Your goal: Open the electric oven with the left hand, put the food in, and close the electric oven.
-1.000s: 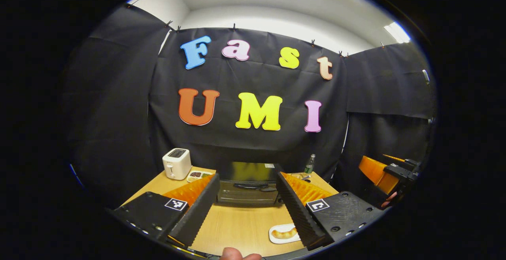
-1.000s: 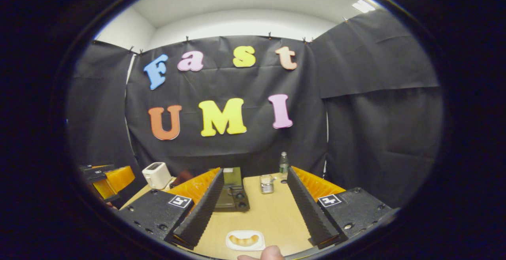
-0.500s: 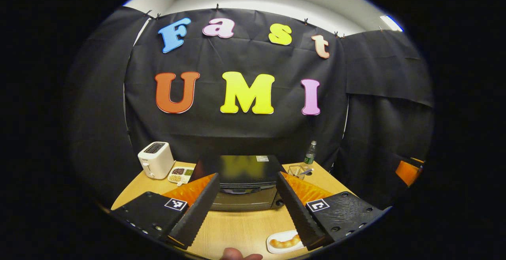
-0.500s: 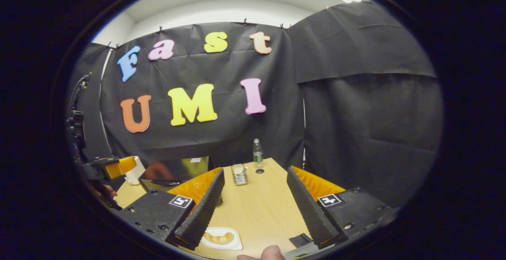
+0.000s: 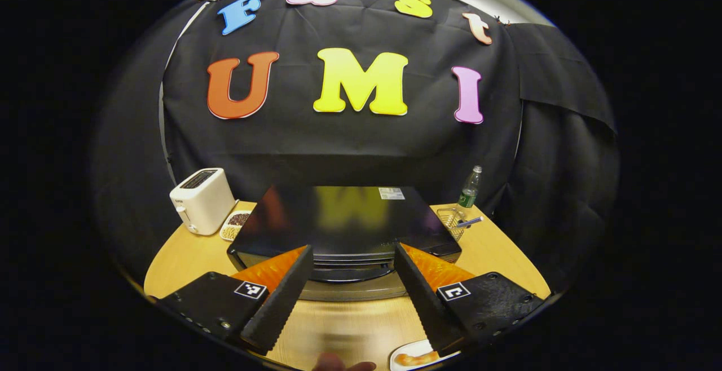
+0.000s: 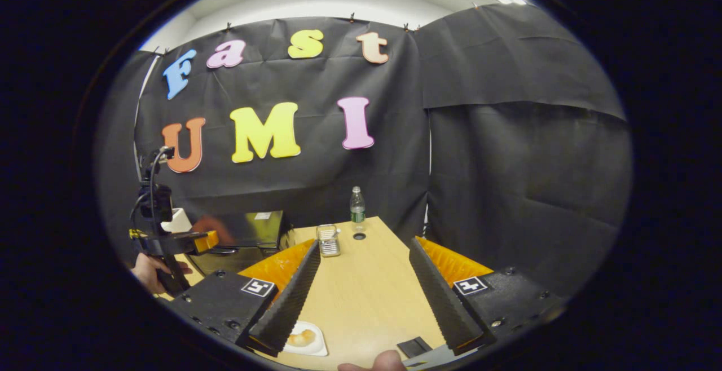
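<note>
The black electric oven (image 5: 350, 219) stands mid-table, door shut, its curved handle (image 5: 350, 274) facing me. My left gripper (image 5: 352, 248) is open, its fingers spread just in front of and slightly above the handle, touching nothing. The food, a golden pastry on a small white plate (image 5: 414, 357), lies at the table's near edge, partly behind the right finger. In the right gripper view the plate (image 6: 304, 338) sits beside the left finger. My right gripper (image 6: 364, 244) is open over bare table. The left gripper (image 6: 169, 241) and its hand (image 6: 146, 272) are by the oven (image 6: 242, 233).
A white toaster (image 5: 202, 199) and a small dish of beans (image 5: 234, 225) stand left of the oven. A wire basket (image 5: 454, 217) and a bottle (image 5: 469, 188) stand to its right. A small black object (image 6: 414, 347) lies at the wooden table's (image 6: 366, 292) near edge.
My left gripper has moved forward and down toward the oven, which now looms large. The right gripper view has swung right, so the plate has slid under its left finger.
</note>
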The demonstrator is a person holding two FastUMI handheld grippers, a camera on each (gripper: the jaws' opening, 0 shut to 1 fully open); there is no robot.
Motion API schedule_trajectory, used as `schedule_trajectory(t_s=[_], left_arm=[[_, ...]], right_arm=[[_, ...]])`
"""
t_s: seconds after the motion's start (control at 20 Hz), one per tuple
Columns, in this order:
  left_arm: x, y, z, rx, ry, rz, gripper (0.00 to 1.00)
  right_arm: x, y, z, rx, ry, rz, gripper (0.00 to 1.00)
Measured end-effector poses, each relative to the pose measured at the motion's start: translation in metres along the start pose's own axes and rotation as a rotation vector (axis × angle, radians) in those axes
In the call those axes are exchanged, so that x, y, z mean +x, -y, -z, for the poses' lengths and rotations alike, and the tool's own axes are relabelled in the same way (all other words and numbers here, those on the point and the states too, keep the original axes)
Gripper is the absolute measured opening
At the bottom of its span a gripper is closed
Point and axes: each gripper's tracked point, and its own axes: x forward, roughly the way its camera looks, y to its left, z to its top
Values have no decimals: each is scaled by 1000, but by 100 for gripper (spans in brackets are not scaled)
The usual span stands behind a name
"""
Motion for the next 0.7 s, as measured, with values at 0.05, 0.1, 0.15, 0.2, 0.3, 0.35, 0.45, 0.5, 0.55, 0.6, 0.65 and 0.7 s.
schedule_trajectory(t_s=[0.05,0.1,0.15,0.2,0.3,0.35,0.45,0.5,0.55,0.6,0.65,0.7], left_arm=[[6,-2,4,-1,-9,-7,94],[12,-4,6,-4,-15,-10,94],[18,-6,8,-6,-23,-15,94],[22,-8,11,-9,-28,-20,94],[29,-13,18,-19,-44,-31,94],[31,-16,23,-22,-56,-39,94],[32,-18,28,-11,-66,-47,94],[31,-19,31,12,-77,-47,95],[30,-18,32,39,-81,-50,96],[27,-19,34,42,-84,-55,96],[25,-20,36,30,-91,-56,96],[22,-19,39,22,-102,-57,96]], right_arm=[[3,0,1,-2,-4,3,96],[5,-1,1,-4,-8,5,96],[7,-3,2,-7,-12,4,96],[9,-6,2,-10,-16,2,96],[12,-11,3,-13,-23,-2,97],[13,-13,3,-13,-26,-5,97],[14,-17,2,-13,-26,-10,96],[13,-19,2,-14,-27,-13,97],[13,-21,3,-15,-28,-17,97],[13,-23,3,-15,-30,-20,97],[12,-25,5,-12,-33,-25,97],[10,-26,6,-9,-36,-28,97]])
